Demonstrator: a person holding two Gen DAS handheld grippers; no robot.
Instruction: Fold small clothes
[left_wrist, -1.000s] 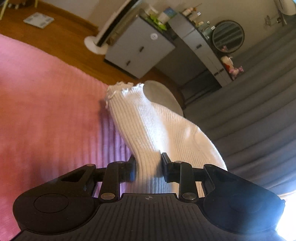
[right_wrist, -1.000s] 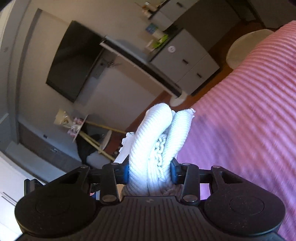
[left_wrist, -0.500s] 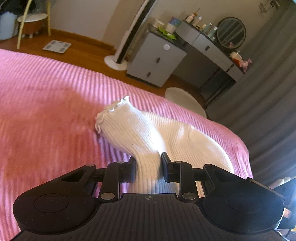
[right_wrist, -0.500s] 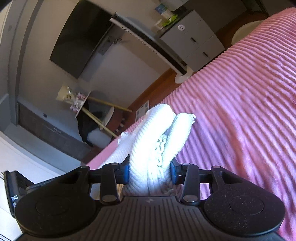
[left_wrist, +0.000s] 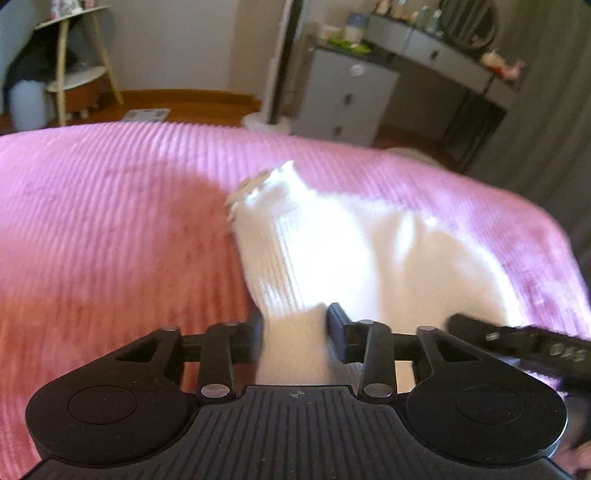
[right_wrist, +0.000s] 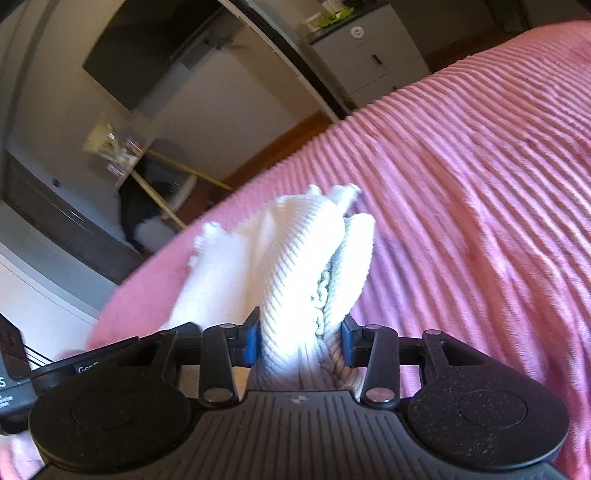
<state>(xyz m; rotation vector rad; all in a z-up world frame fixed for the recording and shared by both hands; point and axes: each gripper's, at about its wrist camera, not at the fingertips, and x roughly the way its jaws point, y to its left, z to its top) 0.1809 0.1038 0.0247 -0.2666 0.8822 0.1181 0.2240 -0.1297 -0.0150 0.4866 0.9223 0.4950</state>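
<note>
The left tool (left_wrist: 293, 325) angles steeply down at the pink ribbed bed cover (left_wrist: 110, 229), and a white ribbed sock (left_wrist: 332, 240) runs straight out ahead of it. The sock's long axis points away from this tool, with the frilled cuff at the far end, slightly left of the tool's line, and a wider part spreading to the right across the cover. The near end of the sock sits between the left tool's jaws, which are spreading apart; a narrow gap shows beside the right pad, so the grip looks loosened. At this tool's right, the other tool's black body juts in over the cover.

The right tool (right_wrist: 299, 332) tilts down less steeply, rolled so the bed slopes across its view. A bunched, doubled part of the same sock (right_wrist: 306, 258) stands up between its jaws and reaches forward, frilly edges at the far tip. These jaws are also opening, yet the fabric fills the space between the blue-edged pads and touches both. Left of this tool, more sock lies on the bed cover (right_wrist: 480, 184).
</note>
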